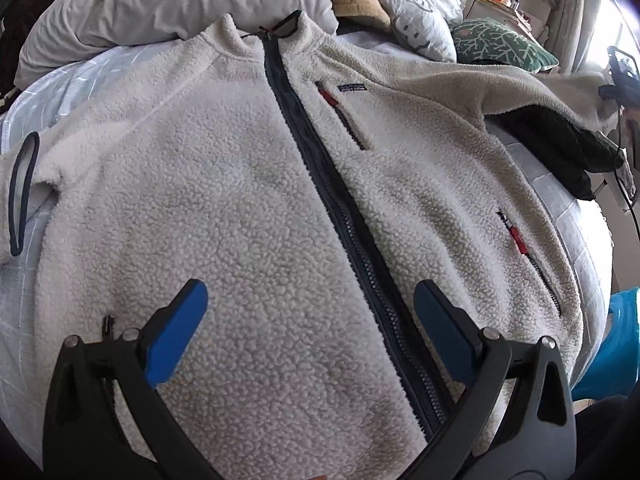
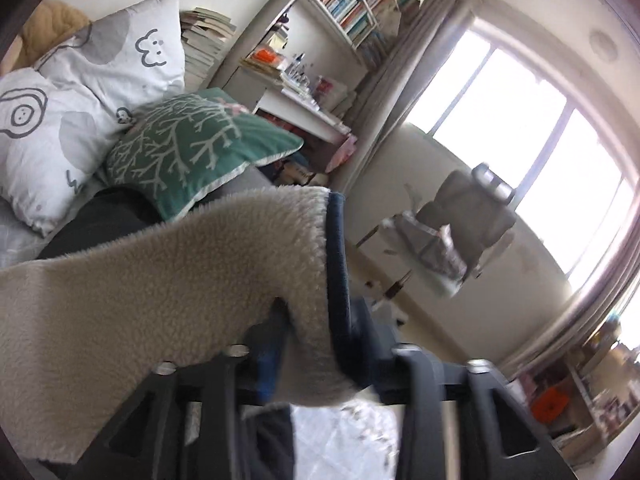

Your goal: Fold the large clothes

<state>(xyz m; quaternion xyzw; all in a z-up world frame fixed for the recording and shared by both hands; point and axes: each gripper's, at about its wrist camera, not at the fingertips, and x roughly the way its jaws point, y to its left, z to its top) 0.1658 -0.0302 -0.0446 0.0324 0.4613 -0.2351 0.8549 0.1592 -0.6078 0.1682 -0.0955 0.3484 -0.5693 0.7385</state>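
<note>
A cream fleece jacket (image 1: 240,200) with a navy zip (image 1: 320,160) lies front-up on the bed. My left gripper (image 1: 308,292) hovers open just above its lower front, nothing between the blue pads. The jacket's right sleeve (image 1: 460,80) is lifted off the bed and stretches to my right gripper (image 1: 618,76) at the far right. In the right wrist view that sleeve (image 2: 180,272) hangs in the air, and its navy-trimmed cuff (image 2: 336,260) drapes between the fingers of the right gripper (image 2: 316,336). The jaws stand apart around the cuff. The other sleeve's cuff (image 1: 24,192) rests at the left.
Pillows (image 2: 100,40) and a green cushion (image 2: 192,140) crowd the head of the bed. A black garment (image 1: 560,148) lies under the raised sleeve. A blue tub (image 1: 616,344) stands beside the bed. A desk (image 2: 304,108), bookshelves, a chair (image 2: 468,212) and a window lie beyond.
</note>
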